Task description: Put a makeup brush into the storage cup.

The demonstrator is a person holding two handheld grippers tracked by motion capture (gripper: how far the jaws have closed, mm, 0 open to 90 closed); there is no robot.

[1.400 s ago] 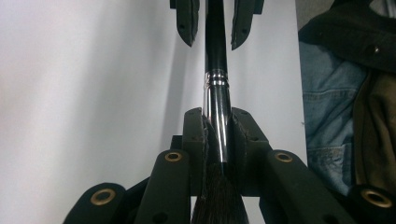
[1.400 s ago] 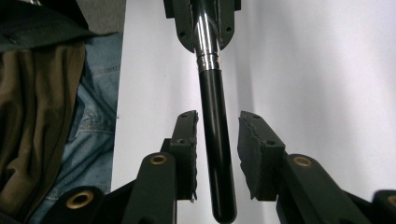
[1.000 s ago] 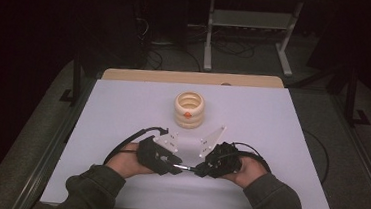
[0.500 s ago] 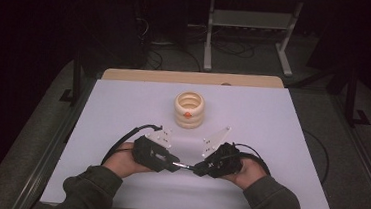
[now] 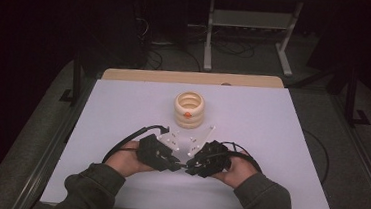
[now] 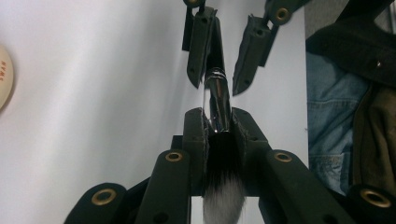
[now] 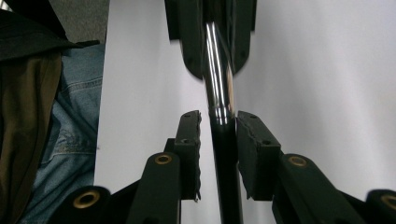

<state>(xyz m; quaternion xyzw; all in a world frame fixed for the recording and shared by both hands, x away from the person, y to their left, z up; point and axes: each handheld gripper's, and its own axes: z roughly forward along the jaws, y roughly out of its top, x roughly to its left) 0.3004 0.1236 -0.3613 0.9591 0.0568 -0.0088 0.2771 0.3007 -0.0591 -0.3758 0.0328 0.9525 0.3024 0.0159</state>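
While I count one makeup brush and one stack of cream rings on the white desk, my left gripper has just closed, clamped on the brush by its bristles. The right gripper jaws have just opened and stand slightly apart around the handle. Dark room behind.

Left gripper clamped on a brush.
Its jaws have just been closing and grip the ferrule at the bristles; the chrome handle runs on into the right gripper, whose jaws stand slightly apart around it, above the white table.
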